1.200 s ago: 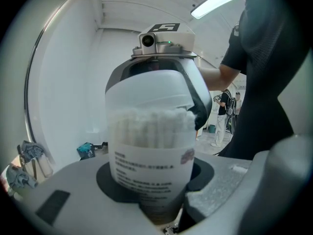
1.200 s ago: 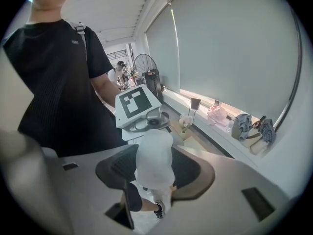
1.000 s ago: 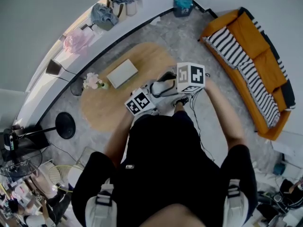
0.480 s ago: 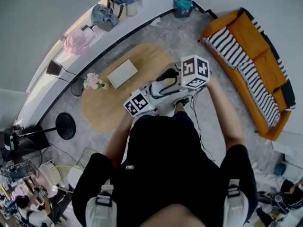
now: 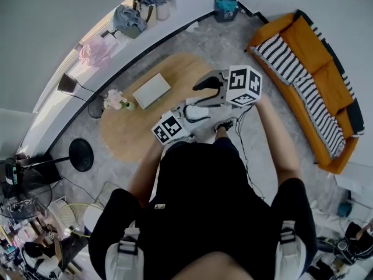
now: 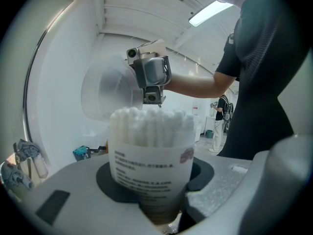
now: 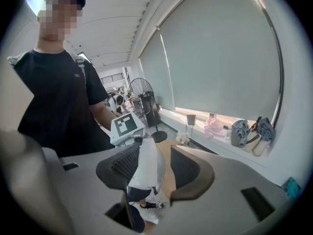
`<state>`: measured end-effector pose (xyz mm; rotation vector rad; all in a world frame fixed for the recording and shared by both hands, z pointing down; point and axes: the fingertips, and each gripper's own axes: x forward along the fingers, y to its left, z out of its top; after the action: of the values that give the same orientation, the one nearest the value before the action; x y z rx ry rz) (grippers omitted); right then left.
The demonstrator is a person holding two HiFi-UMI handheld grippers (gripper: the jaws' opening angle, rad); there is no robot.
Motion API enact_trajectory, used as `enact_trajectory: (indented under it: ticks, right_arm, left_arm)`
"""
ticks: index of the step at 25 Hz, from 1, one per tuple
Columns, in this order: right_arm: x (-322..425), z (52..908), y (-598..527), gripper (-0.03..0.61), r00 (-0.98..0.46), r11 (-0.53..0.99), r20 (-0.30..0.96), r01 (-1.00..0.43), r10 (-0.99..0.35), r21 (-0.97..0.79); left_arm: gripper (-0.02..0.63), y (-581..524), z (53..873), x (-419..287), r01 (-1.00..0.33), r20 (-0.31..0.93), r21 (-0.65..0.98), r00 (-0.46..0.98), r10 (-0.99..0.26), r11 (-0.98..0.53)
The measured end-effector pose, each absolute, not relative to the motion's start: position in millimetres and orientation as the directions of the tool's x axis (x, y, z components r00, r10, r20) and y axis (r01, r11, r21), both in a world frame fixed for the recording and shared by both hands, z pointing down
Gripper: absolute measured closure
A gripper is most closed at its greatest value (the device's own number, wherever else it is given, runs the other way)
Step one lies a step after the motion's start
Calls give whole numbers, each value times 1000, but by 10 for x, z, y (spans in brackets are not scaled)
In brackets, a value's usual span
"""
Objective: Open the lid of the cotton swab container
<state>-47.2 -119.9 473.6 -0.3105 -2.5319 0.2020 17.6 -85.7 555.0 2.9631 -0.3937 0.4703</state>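
Observation:
My left gripper [image 6: 155, 190] is shut on the cotton swab container [image 6: 150, 163], a translucent printed tub held upright. The tub's top is uncovered and packed white swab heads [image 6: 150, 120] show above its rim. My right gripper [image 7: 149, 180] is shut on the round translucent lid [image 7: 146, 168], which stands edge-on between its jaws. Those jaws have just closed a little further on it. In the left gripper view the lid [image 6: 105, 94] hangs above and left of the tub, clear of it, under the right gripper [image 6: 149, 77]. In the head view the right gripper's cube [image 5: 243, 86] is above and right of the left cube [image 5: 169, 127].
Beyond the grippers stands an oval wooden table [image 5: 131, 136] with a white box [image 5: 150, 90] and a small flower vase [image 5: 115, 101] on it. An orange sofa [image 5: 317, 69] with a striped blanket is at the right. A round black lamp base [image 5: 80, 154] sits on the floor at the left.
The right gripper has risen and drawn away to the upper right from the left gripper, taking the lid with it. The left gripper has stayed put.

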Motion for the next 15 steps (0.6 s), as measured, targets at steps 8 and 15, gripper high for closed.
enact_trajectory:
  ticks: [8, 15]
  right_arm:
    - [-496, 4774, -1382, 402, -836, 979, 516, 108, 184, -173]
    - [-455, 4873, -1403, 417, -835, 985, 528, 83, 151, -150]
  left_arm:
    - [426, -837, 5519, 176, -269, 306, 71, 922, -235, -961]
    - [425, -788, 5481, 225, -259, 299, 60, 926, -231, -964]
